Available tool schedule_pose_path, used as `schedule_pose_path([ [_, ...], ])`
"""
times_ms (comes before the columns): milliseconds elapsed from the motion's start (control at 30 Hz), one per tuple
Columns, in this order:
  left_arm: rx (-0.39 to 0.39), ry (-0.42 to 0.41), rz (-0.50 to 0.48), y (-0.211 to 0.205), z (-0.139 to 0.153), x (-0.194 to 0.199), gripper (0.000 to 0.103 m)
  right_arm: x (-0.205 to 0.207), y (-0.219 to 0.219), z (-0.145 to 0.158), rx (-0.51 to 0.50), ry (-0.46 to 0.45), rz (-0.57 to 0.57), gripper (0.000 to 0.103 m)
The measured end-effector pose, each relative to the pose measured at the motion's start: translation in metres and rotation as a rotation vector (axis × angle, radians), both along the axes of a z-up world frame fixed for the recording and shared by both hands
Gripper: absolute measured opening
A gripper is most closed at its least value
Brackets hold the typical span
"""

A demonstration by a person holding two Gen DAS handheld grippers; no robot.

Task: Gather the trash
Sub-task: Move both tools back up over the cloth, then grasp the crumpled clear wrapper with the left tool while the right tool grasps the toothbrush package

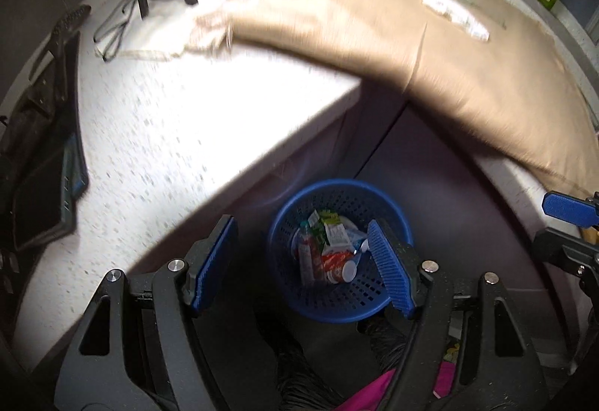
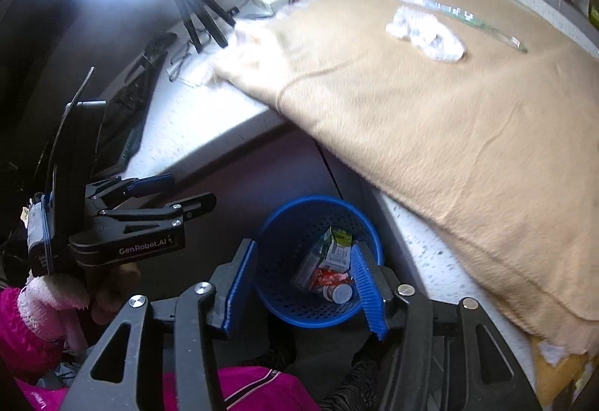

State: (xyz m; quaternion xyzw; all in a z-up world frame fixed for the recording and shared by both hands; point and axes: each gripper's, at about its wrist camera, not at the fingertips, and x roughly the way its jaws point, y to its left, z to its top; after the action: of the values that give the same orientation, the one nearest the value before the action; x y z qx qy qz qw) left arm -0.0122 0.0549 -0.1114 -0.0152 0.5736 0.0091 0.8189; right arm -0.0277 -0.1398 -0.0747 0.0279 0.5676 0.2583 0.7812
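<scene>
Holding wrappers, round perforated blue plastic basket [image 1: 338,302] sits below spread ribbed fingers [image 1: 389,272].

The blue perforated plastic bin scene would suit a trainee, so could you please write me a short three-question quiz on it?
1. True or false: the blue perforated plastic bin already holds trash.
2. What lies on the tan cloth: A) crumpled white paper, B) a red apple, C) a metal spoon?
3. Fill in: the right gripper and the left gripper are both ____, holding nothing.

Key: 1 true; 2 A; 3 open.
</scene>
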Motion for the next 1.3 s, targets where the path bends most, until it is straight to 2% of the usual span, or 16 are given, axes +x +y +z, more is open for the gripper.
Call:
schedule_pose_path([
  [267,-0.016,-0.083,-0.003,-0.012,0.039,0.016,0.074,0.009,-0.015,0.04,0.043,-0.084,-0.012,0.064],
  [333,-0.026,-0.099,-0.004,-0.016,0.046,0.021,0.074,0.012,-0.02,0.047,0.044,-0.106,-0.013,0.075],
  [500,-0.052,-0.123,-0.006,-0.031,0.053,0.038,0.074,0.024,-0.037,0.061,0.045,-0.162,-0.036,0.084],
  [833,-0.097,-0.133,-0.041,-0.077,0.059,0.069,0.074,0.069,-0.092,0.074,0.012,-0.241,-0.129,0.098],
  [1067,-0.101,-0.117,-0.062,-0.11,0.057,0.099,0.074,0.112,-0.122,0.074,-0.016,-0.263,-0.147,0.099],
  [1133,-0.105,-0.115,-0.064,-0.117,0.056,0.108,0.074,0.126,-0.128,0.072,-0.018,-0.262,-0.141,0.103],
  [1300,-0.125,-0.121,-0.059,-0.13,0.055,0.135,0.074,0.166,-0.136,0.068,-0.046,-0.28,-0.109,0.103],
])
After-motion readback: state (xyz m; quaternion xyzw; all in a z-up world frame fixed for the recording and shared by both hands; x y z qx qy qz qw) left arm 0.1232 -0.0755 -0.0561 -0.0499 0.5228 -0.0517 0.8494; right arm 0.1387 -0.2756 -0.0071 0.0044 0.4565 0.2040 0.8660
